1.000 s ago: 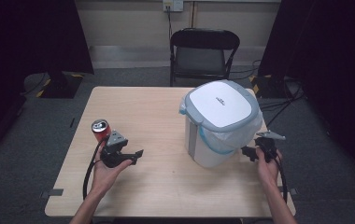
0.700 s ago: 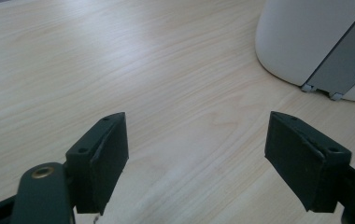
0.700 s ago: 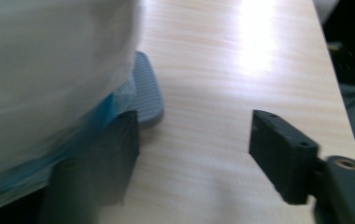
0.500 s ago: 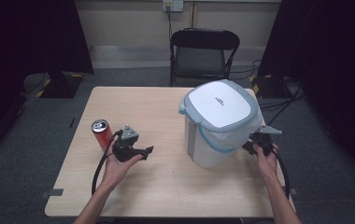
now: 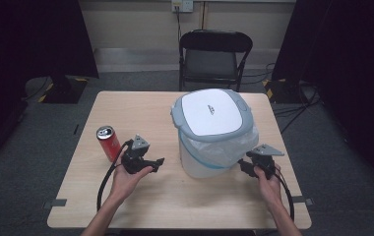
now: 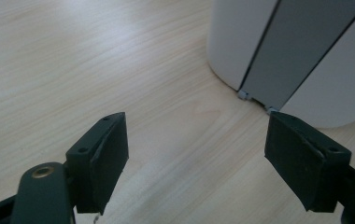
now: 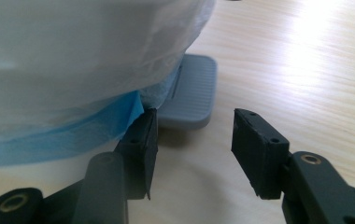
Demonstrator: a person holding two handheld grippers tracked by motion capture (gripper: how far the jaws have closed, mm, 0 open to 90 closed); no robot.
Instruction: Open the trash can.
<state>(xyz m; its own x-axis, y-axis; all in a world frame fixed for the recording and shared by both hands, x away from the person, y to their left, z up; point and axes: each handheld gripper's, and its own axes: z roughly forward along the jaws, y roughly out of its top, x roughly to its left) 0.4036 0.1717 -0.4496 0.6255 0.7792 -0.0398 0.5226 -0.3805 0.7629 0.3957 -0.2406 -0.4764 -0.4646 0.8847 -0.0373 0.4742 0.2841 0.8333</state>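
Pedal bin point(image 5: 214, 132) standing right of table point(image 5: 140, 105) centre, lid down, right gripper point(image 7: 192, 128) parted and empty just short of grey foot pedal point(image 7: 189, 100), presumably to press it, left gripper point(image 6: 194, 140) wide, empty, near soda can point(image 5: 108, 142).

Looks like a lab recording bay. Black curtains point(image 5: 37, 39) on both sides, grey carpet point(image 5: 332, 162). Folding chair point(image 5: 214, 54) beyond a taped-down table point(image 5: 126, 105).
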